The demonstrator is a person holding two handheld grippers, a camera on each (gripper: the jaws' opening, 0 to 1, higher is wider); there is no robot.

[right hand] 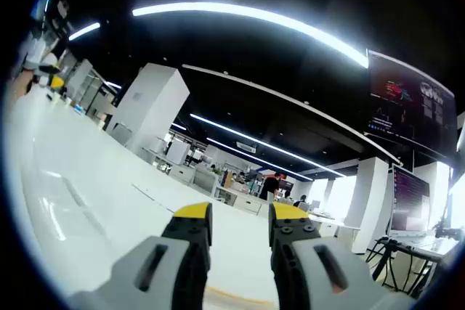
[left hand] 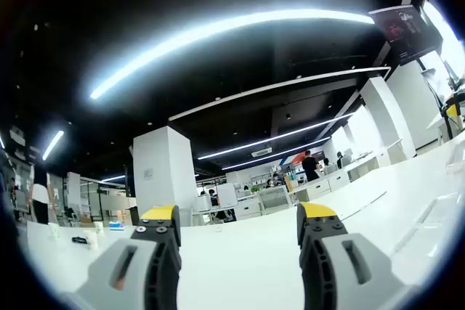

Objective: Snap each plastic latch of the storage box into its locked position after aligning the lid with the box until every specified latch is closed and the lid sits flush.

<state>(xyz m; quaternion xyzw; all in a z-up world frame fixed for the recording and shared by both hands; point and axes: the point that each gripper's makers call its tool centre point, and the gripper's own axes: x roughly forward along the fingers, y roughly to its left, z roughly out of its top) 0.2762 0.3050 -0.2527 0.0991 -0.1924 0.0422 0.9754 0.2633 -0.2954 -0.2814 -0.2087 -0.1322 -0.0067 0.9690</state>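
In the left gripper view we see our left gripper (left hand: 237, 224), its two grey jaws with yellow tips spread wide apart and holding nothing. Between and beyond them lies a long white table (left hand: 240, 259), bare where we look. A white square pillar (left hand: 162, 172) stands behind it, and further back a person in dark clothes (left hand: 309, 166) stands among office desks. Bright strip lights (left hand: 218, 30) curve across a dark ceiling.

In the right gripper view our right gripper (right hand: 240, 221) has its yellow-tipped jaws a narrow gap apart, with nothing between them. The white table (right hand: 87, 201) runs away to the left. Dark wall screens (right hand: 410, 103) hang at the right; their writing is too small for us to read. A person in red (right hand: 273, 184) stands far off.

We cannot see a storage box, lid or latches in either view, so we cannot tell where it lies or how it points
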